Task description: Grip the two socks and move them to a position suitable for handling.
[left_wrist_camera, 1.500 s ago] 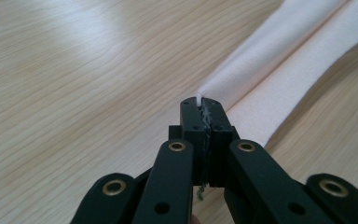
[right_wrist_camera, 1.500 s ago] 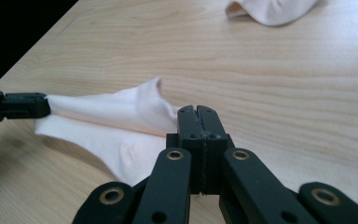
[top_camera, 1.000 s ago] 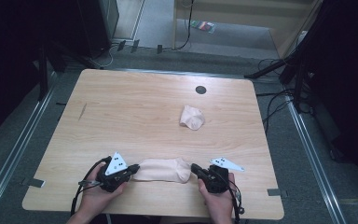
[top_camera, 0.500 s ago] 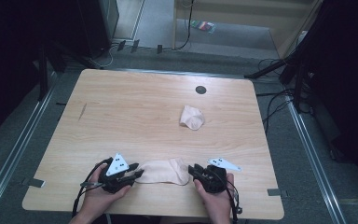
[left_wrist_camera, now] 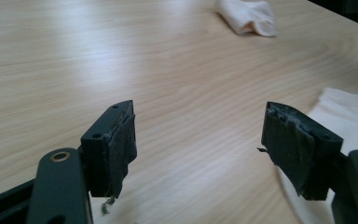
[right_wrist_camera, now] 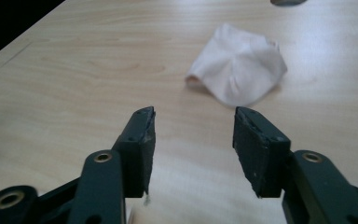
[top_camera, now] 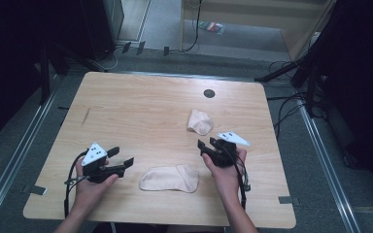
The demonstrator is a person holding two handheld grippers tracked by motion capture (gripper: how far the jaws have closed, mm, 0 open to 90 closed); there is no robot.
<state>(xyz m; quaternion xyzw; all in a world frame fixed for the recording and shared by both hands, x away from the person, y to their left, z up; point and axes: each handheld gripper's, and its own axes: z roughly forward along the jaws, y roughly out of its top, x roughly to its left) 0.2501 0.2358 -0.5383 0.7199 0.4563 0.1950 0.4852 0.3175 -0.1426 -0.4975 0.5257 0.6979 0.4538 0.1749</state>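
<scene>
flat sock (top_camera: 170, 178) on table (top_camera: 141, 109), near front edge, between both grippers | left gripper (top_camera: 124, 161) left of it, apart | right gripper (top_camera: 203, 147) right of it and farther back, apart | bunched sock (top_camera: 199, 121) behind right gripper, toward table's right | round hole (top_camera: 209, 93) behind bunched sock, near far edge

Let go of the folded sock (top_camera: 170, 178); left gripper (top_camera: 125, 164) drawn off toward nine o'clock, right gripper (top_camera: 205, 148) toward one o'clock, seemingly lifted; jaws just opened, nothing between.
</scene>
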